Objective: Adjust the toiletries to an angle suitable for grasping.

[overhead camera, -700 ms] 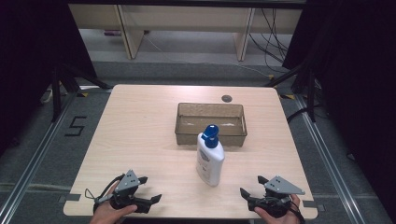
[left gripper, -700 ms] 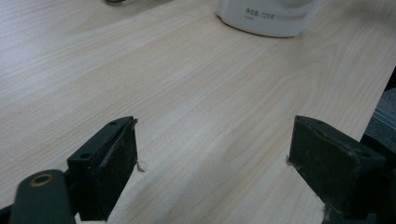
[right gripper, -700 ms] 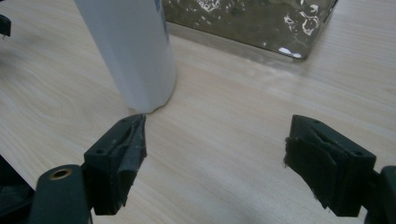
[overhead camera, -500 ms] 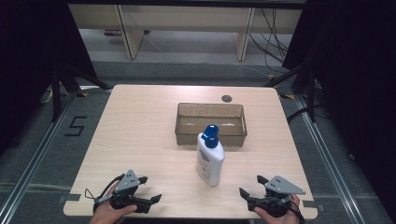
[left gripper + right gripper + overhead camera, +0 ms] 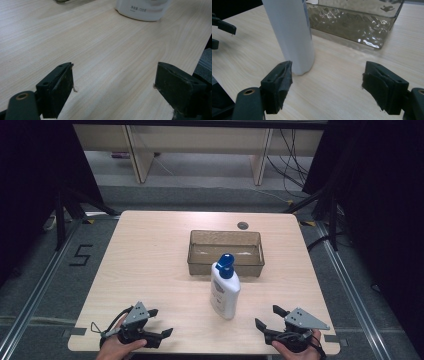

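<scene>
while both hands rest at the table's (image 5: 150, 255) near edge, one white bottle (image 5: 224, 291) stands upright between them, just before one clear bin (image 5: 225, 263). left gripper (image 5: 159, 323) and right gripper (image 5: 266, 317) both gape, holding nothing.

wooden table (image 5: 150, 270), grey floor (image 5: 200, 195), dark curtains (image 5: 30, 195)

Black two-jaw tools (image 5: 152, 324) (image 5: 267, 318), grey three-cornered top plates, seemingly frayed pads.

White bottle's (image 5: 143, 10) top beyond the left gripper view's upper edge, label print unreadable
</scene>
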The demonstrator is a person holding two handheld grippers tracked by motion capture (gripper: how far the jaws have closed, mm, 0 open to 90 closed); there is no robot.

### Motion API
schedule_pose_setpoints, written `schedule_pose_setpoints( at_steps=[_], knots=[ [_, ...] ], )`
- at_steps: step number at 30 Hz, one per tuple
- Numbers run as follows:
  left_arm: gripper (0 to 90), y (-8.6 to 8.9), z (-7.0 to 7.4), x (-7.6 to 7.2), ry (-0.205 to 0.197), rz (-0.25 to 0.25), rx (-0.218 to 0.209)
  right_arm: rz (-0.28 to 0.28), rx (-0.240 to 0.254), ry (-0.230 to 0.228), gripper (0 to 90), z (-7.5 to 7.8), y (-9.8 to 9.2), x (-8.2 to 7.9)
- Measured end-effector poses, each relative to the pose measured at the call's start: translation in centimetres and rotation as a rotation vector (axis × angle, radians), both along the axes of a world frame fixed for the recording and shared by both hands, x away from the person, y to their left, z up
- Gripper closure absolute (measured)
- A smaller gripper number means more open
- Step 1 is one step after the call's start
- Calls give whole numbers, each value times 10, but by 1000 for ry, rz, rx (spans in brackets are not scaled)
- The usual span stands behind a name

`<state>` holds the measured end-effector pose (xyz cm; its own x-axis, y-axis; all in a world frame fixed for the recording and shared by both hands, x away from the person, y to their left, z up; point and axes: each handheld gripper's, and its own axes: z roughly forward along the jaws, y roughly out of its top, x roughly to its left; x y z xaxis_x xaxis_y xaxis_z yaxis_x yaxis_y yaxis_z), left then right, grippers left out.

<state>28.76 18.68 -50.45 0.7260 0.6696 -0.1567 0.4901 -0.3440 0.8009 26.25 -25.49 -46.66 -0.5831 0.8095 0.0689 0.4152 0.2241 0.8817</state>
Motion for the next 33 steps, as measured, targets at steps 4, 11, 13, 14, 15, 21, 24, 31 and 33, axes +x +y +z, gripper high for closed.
schedule_pose_setpoints(
  at_steps=[4,11,13,14,15,21,24,31,33],
  knots=[
    [149,-1,0,0,0,-1,-4,8,7,-14,244,2,2,0],
    [148,-1,-1,0,-3,-3,-9,9,32,-5,246,7,6,-1],
    [148,-1,-2,1,-10,-6,-12,18,17,-24,247,8,6,0],
    [148,-1,-3,1,-14,-4,-18,7,30,-21,247,8,7,0],
    [148,-1,-1,0,-4,-6,-1,13,42,-16,247,10,9,0],
    [148,-1,-2,1,-9,-9,-6,36,14,-41,248,16,11,4],
    [148,-1,-1,1,-8,-13,-8,37,19,-47,248,19,12,5],
    [148,0,-1,1,-6,-6,3,52,28,-65,249,28,15,5],
    [148,1,-2,2,-15,-10,9,51,32,-75,249,31,16,5]
  ],
)
